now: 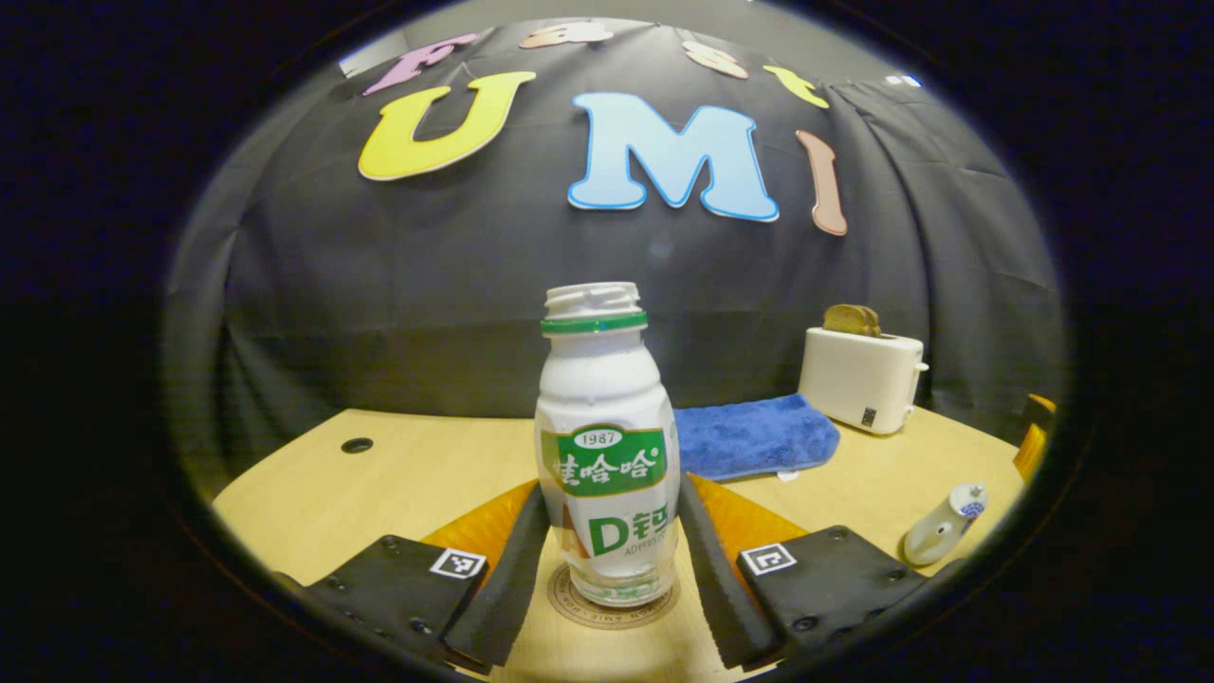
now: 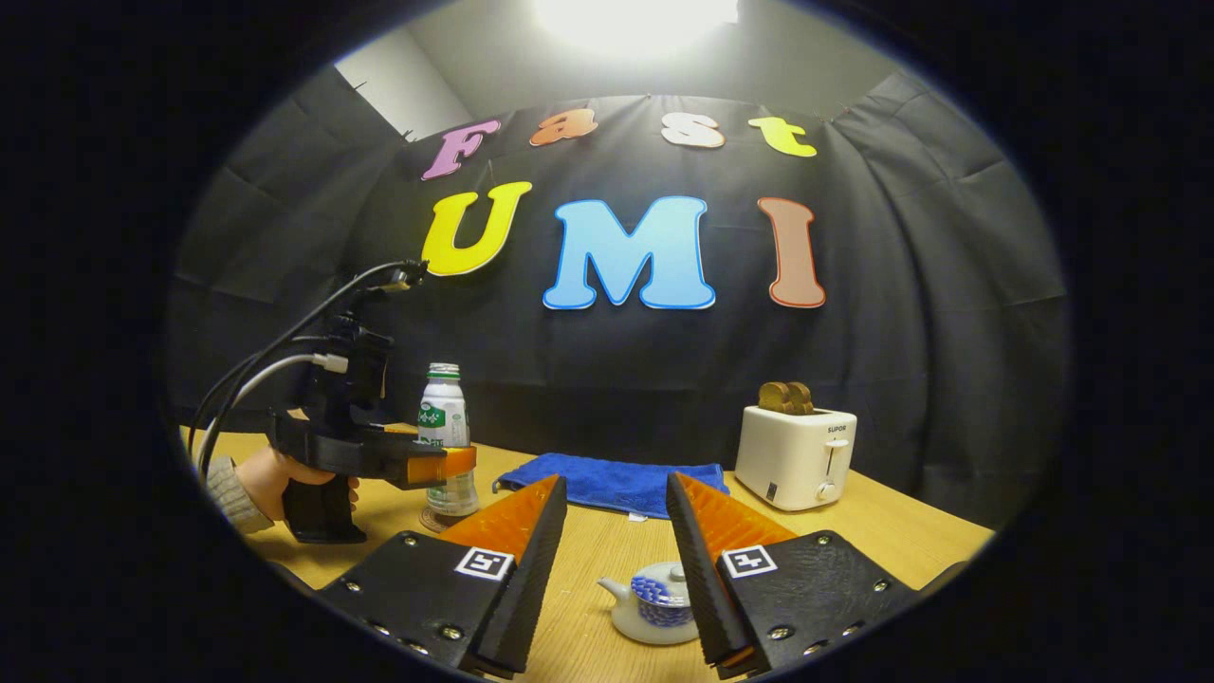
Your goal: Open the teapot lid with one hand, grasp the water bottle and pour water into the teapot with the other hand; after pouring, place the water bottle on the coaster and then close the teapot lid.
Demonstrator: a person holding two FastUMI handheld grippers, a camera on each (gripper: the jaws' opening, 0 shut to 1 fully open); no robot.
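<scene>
In the left gripper view, the white plastic water bottle with a green label (image 1: 607, 455) is seen upright on the round brown coaster (image 1: 616, 607), flanked by the left gripper (image 1: 607, 560), whose fingers are spread just beside it, apparently for release. In the right gripper view, the small white-and-blue ceramic teapot (image 2: 654, 607), lid on, is seen near the wooden table's (image 2: 882, 531) front edge between the parted fingers of the right gripper (image 2: 616, 569).

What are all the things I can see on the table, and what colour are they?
Water bottle: one, white with green label, upright on the coaster, cap off.
Coaster: one, brown, round, under the bottle.
Teapot: one, white and blue, lid on, near table edge.
Towel: one, blue, lying flat at the back.
Toaster: one, white, back right, brown toast in it.
Table: one, light wood.
Left gripper: one, fingers either side of the bottle.
Right gripper: one, open, above the teapot.
Hand: one, holding the left gripper's handle.
</scene>
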